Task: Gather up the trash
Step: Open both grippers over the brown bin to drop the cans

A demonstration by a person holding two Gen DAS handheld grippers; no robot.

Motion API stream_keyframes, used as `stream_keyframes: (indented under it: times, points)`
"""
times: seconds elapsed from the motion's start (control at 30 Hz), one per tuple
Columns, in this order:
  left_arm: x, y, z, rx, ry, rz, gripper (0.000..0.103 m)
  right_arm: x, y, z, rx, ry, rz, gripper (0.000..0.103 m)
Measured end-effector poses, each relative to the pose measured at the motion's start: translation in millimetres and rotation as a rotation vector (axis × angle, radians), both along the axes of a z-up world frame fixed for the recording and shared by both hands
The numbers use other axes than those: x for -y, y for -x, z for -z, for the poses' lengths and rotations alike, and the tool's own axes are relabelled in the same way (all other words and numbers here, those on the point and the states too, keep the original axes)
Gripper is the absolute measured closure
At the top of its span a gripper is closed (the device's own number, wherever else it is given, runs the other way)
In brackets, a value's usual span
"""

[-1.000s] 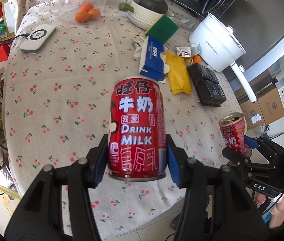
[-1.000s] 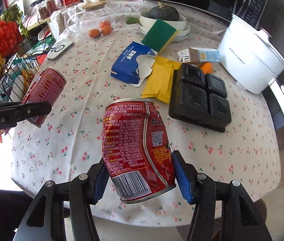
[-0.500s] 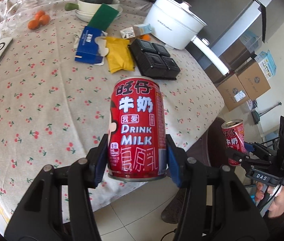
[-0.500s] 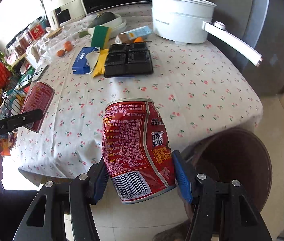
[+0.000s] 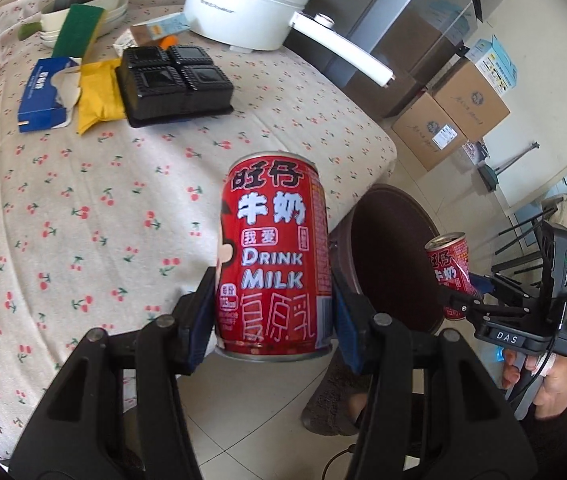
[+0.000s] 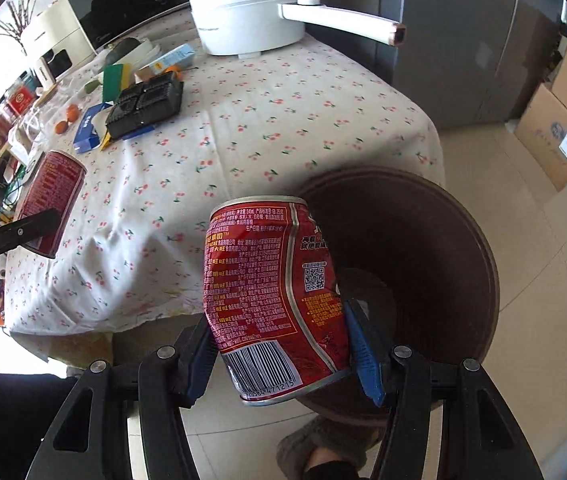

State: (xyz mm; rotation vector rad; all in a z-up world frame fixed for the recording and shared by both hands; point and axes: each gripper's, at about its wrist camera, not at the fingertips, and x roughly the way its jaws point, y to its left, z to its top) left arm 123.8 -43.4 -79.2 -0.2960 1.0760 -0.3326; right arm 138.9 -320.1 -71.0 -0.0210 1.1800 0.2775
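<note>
My left gripper [image 5: 273,324] is shut on an upright red milk can [image 5: 275,256], held over the table's near corner. My right gripper [image 6: 283,358] is shut on a dented red milk can [image 6: 275,300], tilted, at the near rim of a dark brown round trash bin [image 6: 443,240] on the floor beside the table. In the left wrist view the dented can [image 5: 449,262] and the right gripper [image 5: 459,300] hang at the right rim of the bin [image 5: 387,240]. The right wrist view shows the left can [image 6: 53,200] at far left over the tablecloth.
The cherry-print tablecloth [image 5: 83,200] carries a black tray [image 5: 175,84], a yellow packet [image 5: 97,94], a blue box [image 5: 45,94], a green sponge [image 5: 77,28], bowls and a white pot [image 5: 243,4] with a long handle. Cardboard boxes [image 5: 455,116] stand by the wall. A slippered foot [image 6: 323,448] is on the tiled floor.
Both grippers, each still holding its can, have swung away from over the table towards its corner. The brown bin has come into view, and the right can now hangs at its rim.
</note>
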Motion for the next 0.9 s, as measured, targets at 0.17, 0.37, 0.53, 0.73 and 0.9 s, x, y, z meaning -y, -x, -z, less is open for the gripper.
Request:
stream_keyframes:
  times: [0.17,0.37,0.53,0.73,0.9]
  points:
    - [40,-8,8,-0.013,-0.010,0.070,0.049,35,4,7,-0.016,-0.006,0.056,0.042]
    - [88,-13,15,-0.017,-0.005,0.166,0.049,69,7,17,-0.036,-0.018,0.114,0.042]
    - [129,-16,26,-0.027,0.001,0.241,0.049,93,8,26,-0.058,-0.028,0.160,0.042]
    - [158,-27,41,-0.026,-0.009,0.273,0.049,113,11,35,-0.078,-0.019,0.200,0.042]
    - [158,-34,49,-0.040,-0.010,0.261,0.049,122,12,41,-0.090,0.003,0.213,0.043]
